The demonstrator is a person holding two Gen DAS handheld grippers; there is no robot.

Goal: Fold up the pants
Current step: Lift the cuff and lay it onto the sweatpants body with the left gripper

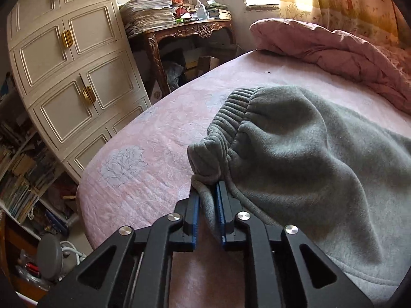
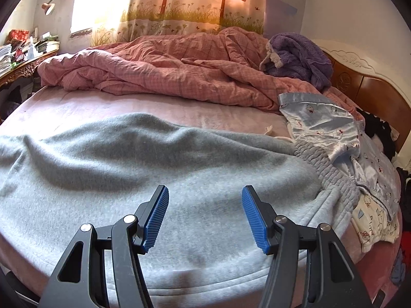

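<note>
The grey fleece pants (image 2: 159, 169) lie spread across the near side of the bed (image 1: 143, 138), on its pink sheet, with the ribbed waistband (image 2: 331, 177) toward the headboard end and a ribbed cuff (image 1: 226, 118) raised at the other. The left tongs (image 1: 207, 192) are closed tight on a bunched edge of fabric just below that cuff, lifting the leg end off the sheet, probably so it can be carried over toward the waistband for a fold. The right tongs (image 2: 205, 213) hover spread wide above the middle of the pants, gripping nothing; held there, they look ready to pin or catch the cloth at the fold line. Just beside the waistband, and partly overlapping it, lies a pale blue satin garment (image 2: 331, 125). Beyond the pants a rumpled pink quilt (image 2: 167, 69) is heaped along the far side, with a purple fleece (image 2: 300, 59) at its end.
</note>
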